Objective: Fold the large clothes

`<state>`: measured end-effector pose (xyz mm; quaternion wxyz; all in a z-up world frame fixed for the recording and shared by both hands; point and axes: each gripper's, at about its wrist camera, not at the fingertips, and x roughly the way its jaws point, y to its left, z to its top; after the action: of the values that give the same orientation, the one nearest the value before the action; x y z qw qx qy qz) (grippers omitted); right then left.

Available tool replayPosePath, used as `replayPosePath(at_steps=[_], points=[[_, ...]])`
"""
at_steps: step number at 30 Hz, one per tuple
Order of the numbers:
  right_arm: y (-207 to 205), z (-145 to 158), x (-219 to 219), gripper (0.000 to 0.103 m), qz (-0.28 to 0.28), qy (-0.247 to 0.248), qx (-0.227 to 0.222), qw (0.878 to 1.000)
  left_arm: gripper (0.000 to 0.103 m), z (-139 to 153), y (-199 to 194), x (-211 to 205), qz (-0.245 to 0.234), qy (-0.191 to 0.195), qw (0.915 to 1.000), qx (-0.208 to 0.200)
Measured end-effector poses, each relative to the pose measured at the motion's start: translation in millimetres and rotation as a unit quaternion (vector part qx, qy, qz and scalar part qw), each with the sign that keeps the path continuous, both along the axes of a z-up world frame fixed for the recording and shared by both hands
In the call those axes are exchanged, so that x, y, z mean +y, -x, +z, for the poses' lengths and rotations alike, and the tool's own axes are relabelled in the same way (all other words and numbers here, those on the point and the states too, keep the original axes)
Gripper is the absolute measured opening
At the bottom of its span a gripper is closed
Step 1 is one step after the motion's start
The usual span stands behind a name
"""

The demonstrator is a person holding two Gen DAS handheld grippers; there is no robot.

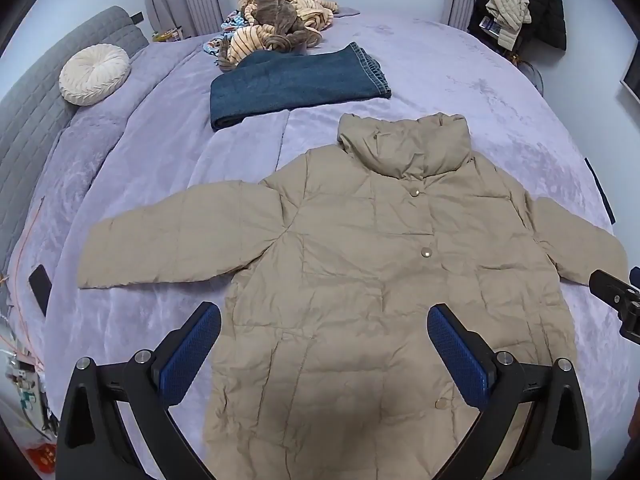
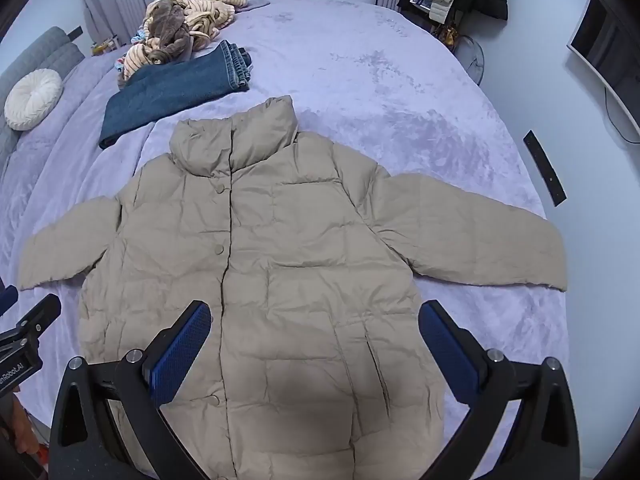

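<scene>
Garment: a beige quilted puffer jacket with snap buttons and a tall stand collar lies front-up and spread flat on the bed, collar away from the cameras, hem nearest them.
Sleeves: both stretch out sideways from the body, the left sleeve and the right sleeve lying flat on the cover, neither turned in.
Front: buttoned shut along the placket, with creases but no fold line in the body.
Progress: judging from the flat layout, the jacket is laid out ready and no fold has begun; sleeves, sides and the lengthwise fold all look left to do.
Left gripper: the left gripper hangs over the lower left part of the jacket, its blue pads spread wide with nothing between them and clear of the cloth.
Right gripper: the right gripper hangs over the lower right part, likewise spread wide, gripping nothing.
Already folded: a dark blue pair of denim jeans lies folded beyond the collar, apparently finished.
Still waiting: a heap of tan striped and brown clothes sits further back, unfolded.
Surface: the lilac plush bed cover carries everything; a round cream pleated cushion rests near the grey headboard.
</scene>
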<state>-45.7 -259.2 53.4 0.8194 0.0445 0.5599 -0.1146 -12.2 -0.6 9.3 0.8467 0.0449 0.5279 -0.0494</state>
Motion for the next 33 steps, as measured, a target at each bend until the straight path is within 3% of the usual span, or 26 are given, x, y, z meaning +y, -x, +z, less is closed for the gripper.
replayPosePath(at_steps=[33], points=[[1.8,1.4,-0.9,0.103,-0.003,0.004,-0.001,1.0,0.103,5.1,2.2,-1.8,0.0,-0.005,1.0,-0.004]])
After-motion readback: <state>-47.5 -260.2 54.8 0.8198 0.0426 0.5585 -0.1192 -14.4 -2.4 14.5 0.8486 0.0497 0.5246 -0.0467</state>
